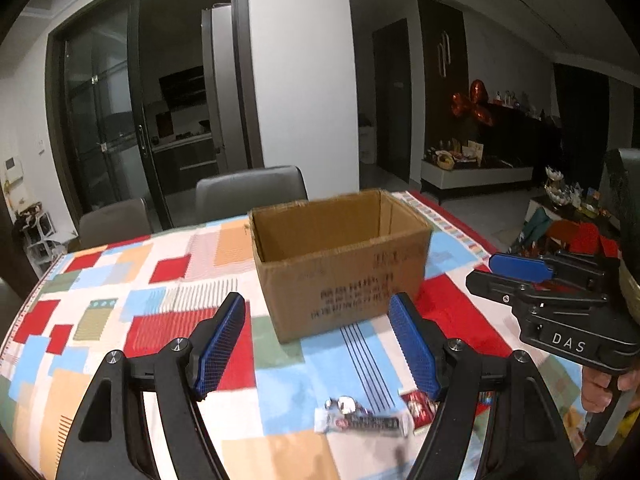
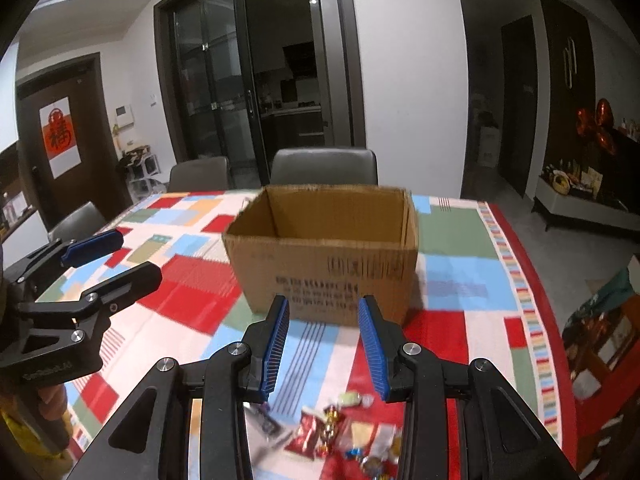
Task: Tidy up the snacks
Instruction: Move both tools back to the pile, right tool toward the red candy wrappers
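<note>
While both tools hang above the tabletop, each has its blue pads spread apart with nothing between them. From the left wrist view, the left tool is wide open, its pads framing the lower front of the box, which stands upright and open-topped on the patchwork cloth, farther away than the fingertips. Nearer than the pads, low in that view, lie a pale, blurred wrapper and a red packet; the packet sits just beside the right-hand finger, though whether it touches cannot be told. The right tool shows at the right edge of that view, side-on, held well above the cloth.

From the right wrist view, the right tool is open more narrowly than the left one, and holds nothing. The box stands straight ahead, beyond the fingertips; nothing can be seen inside it. The snacks lie in a loose heap on the cloth below and nearer than the pads, between the finger arms: a red packet, a few foil-wrapped sweets, some pale wrappers. The left tool reaches in from the left edge, open, apart from the heap.

Two chairs stand behind the far side of the tabletop.
</note>
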Tool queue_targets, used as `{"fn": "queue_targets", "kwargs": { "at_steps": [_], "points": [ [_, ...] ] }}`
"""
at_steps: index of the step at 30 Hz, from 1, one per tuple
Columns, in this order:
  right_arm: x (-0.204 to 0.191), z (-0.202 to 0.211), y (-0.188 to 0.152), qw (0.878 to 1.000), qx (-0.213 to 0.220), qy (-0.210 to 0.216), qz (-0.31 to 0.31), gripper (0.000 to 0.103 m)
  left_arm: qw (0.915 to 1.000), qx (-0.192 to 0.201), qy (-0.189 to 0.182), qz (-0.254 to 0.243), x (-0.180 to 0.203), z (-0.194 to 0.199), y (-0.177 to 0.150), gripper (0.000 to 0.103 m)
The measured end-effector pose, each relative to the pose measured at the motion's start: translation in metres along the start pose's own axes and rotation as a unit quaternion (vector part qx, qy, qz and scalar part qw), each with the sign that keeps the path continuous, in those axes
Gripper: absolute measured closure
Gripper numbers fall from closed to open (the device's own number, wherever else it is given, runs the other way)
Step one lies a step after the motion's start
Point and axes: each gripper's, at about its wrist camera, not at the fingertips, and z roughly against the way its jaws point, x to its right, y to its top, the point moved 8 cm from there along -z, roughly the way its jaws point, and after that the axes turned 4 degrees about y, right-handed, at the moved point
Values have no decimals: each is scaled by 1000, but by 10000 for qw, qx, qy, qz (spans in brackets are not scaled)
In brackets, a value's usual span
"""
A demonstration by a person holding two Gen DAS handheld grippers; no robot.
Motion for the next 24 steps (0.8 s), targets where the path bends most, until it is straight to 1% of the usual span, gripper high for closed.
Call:
{"fn": "queue_targets", "kwargs": {
  "at_steps": [7,10,12,20,22,24],
  "points": [
    [-3,-1,-40,9998,-188,-15,-92,66,9993,-321,-162,59,9,-6,-46,30],
    [-4,-8,-54,9994,-339,23,-79,66,9985,-473,-233,129,11,-11,-62,30],
    [-4,-13,-64,9988,-472,60,-132,66,9977,-592,-286,175,12,-16,-72,34],
    [-1,-33,-98,9956,-879,92,-322,66,9934,-1056,-420,138,20,-40,-104,43],
    [2,-38,-106,9945,-977,80,-369,66,9920,-1166,-454,138,22,-46,-111,44],
    [5,-43,-112,9934,-1063,71,-428,66,9906,-1273,-478,127,24,-53,-116,47]
  ]
}}
